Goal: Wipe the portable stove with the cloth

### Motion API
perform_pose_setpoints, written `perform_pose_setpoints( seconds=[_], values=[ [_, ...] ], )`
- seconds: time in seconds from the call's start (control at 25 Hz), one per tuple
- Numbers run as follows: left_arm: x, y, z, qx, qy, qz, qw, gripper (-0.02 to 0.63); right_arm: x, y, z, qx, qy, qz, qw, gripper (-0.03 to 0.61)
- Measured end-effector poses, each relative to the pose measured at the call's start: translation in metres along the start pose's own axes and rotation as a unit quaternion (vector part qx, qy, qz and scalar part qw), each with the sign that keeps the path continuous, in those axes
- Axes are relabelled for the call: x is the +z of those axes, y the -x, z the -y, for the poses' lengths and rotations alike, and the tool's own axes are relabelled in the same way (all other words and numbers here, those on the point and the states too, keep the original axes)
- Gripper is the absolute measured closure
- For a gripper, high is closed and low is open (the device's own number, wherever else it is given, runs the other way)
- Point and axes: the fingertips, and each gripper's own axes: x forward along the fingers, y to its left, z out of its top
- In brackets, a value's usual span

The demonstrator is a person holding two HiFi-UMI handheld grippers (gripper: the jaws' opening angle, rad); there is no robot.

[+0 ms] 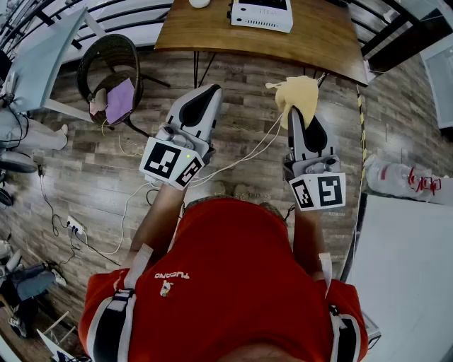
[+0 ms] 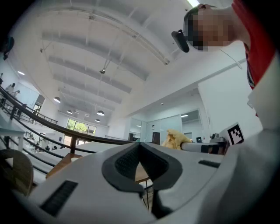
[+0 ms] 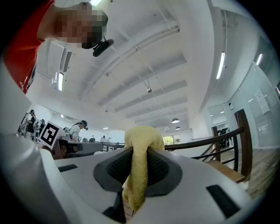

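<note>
- Open hall, wood-plank floor (image 1: 241, 92); wooden desk (image 1: 212, 32) ahead at top of head view; wicker chair (image 1: 106, 63) off to the left with a purple pad (image 1: 119, 100) on it.
- In right gripper (image 1: 294, 117): yellow cloth (image 1: 300, 92), pinched between the jaws. Bunched above the tips and hanging down through them in the right gripper view.
- Left gripper (image 1: 207, 95) clenched shut, nothing between the jaws. Held beside the right one, apart from it; both up in front of the chest, touching nothing.
- On the desk: white boxy unit (image 1: 262, 14), cut by the frame edge. Possibly the stove, cannot confirm; no stove clearly in any view.
- Step, by judgement: cloth already in the grip, approach to the desk in hand, wiping not yet begun.
- Next move calls for closing in on the desk, finding the stove top and laying the cloth flat on it. Needs a firm grip so the cloth does not slip out. Left gripper free for steadying the stove body.
- Writing: "TUCANO" on the red shirt (image 1: 226, 269), upside down in head view. Black-and-white square markers (image 1: 170, 161) on both gripper cubes, no text. Nothing legible on the white unit.
</note>
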Motion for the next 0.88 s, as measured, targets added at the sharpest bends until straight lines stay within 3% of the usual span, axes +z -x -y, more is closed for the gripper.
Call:
perform_pose_setpoints(
  seconds=[0.88],
  values=[
    [-0.020, -0.013, -0.086, 0.000, 0.011, -0.008, 0.9999, 0.604, -0.032, -0.068, 0.005, -0.028, -0.006, -0.016, 0.999, 0.494]
  ],
)
